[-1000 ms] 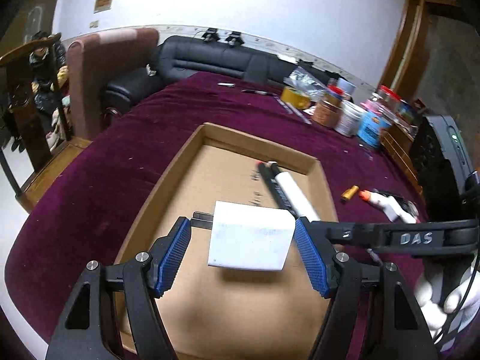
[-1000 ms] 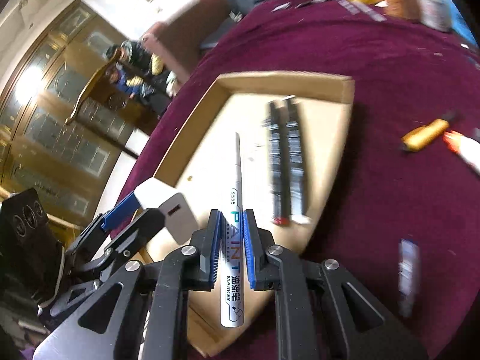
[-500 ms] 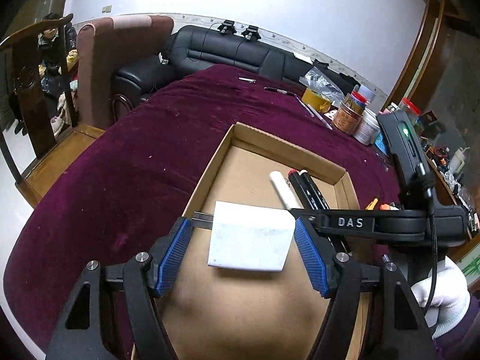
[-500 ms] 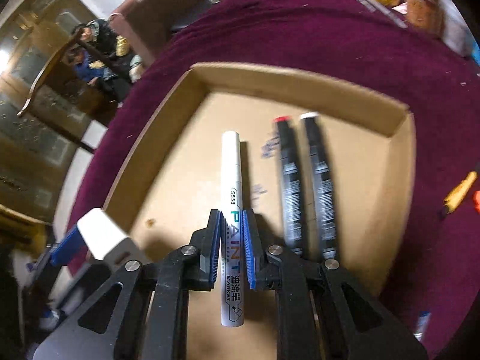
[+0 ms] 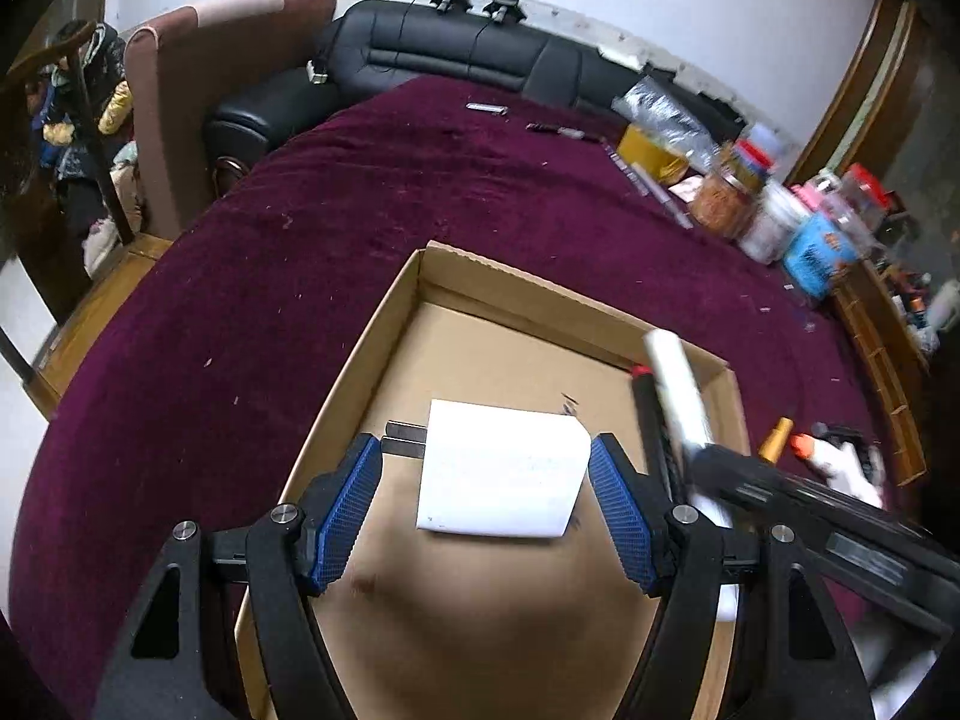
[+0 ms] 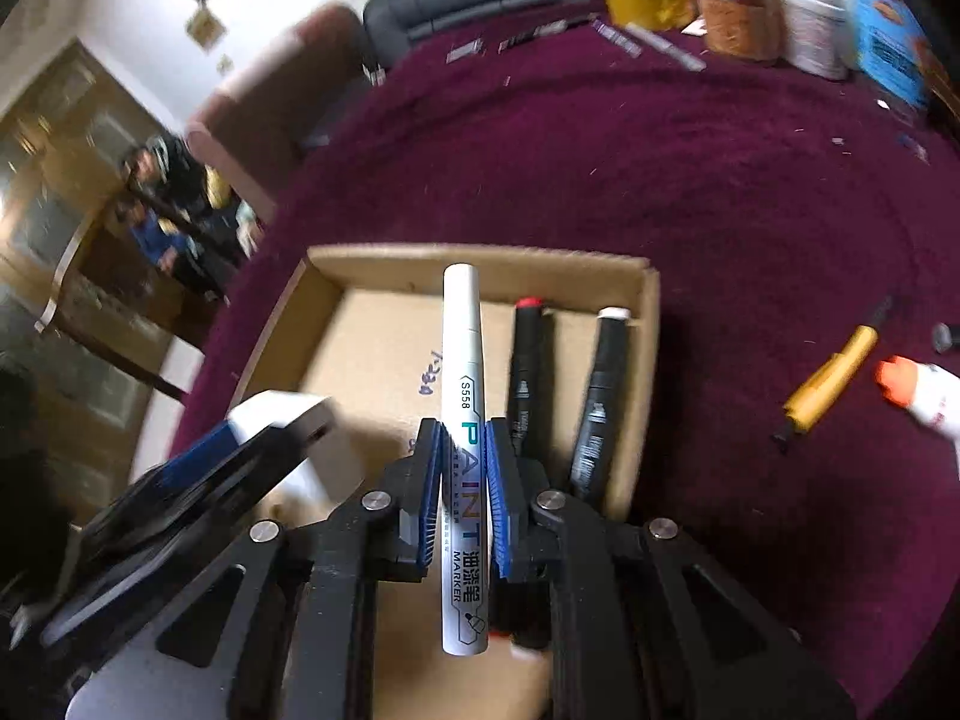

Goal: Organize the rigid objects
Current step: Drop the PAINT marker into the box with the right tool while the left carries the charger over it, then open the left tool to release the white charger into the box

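Observation:
My left gripper (image 5: 485, 462) is shut on a white plug-in charger (image 5: 503, 468), held above the shallow cardboard tray (image 5: 384, 330). My right gripper (image 6: 463, 438) is shut on a white paint marker (image 6: 461, 360), held over the tray (image 6: 480, 258) next to two black markers (image 6: 528, 372) lying along its right side. The right gripper and its marker (image 5: 678, 396) show blurred at the right of the left wrist view. The left gripper with the charger (image 6: 282, 420) shows at the lower left of the right wrist view.
The tray sits on a maroon cloth-covered table (image 5: 240, 300). A yellow pen (image 6: 834, 378) and a white glue bottle with an orange cap (image 6: 924, 396) lie right of the tray. Jars, tape and boxes (image 5: 774, 216) stand at the far right. Sofa and chair lie beyond.
My right gripper has moved the paint marker forward toward the tray's far wall, beside the black markers. My left gripper still holds the charger; its view has shifted to the left.

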The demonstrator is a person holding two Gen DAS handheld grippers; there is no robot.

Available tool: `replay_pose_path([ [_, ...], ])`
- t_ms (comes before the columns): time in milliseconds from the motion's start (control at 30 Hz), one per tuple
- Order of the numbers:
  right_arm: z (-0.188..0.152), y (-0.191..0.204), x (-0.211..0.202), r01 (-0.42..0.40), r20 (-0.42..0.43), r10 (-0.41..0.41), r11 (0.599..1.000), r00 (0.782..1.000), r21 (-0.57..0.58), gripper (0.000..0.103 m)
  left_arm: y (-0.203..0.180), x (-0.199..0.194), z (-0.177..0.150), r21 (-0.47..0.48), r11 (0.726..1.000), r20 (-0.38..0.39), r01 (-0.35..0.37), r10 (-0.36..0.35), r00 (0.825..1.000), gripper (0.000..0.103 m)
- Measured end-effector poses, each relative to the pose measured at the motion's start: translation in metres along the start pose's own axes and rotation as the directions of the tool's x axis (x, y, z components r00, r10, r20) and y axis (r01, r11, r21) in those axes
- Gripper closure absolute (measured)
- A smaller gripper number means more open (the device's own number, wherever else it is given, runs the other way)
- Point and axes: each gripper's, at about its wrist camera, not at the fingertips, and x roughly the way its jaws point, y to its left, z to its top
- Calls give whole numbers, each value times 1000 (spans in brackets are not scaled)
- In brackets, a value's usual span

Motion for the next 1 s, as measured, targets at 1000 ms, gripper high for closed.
replay_pose_path([
  [1000,-89,-80,-135,21,284,-34,999,958,48,71,-80,-140,-84,19,993,283,118,-119,952,23],
])
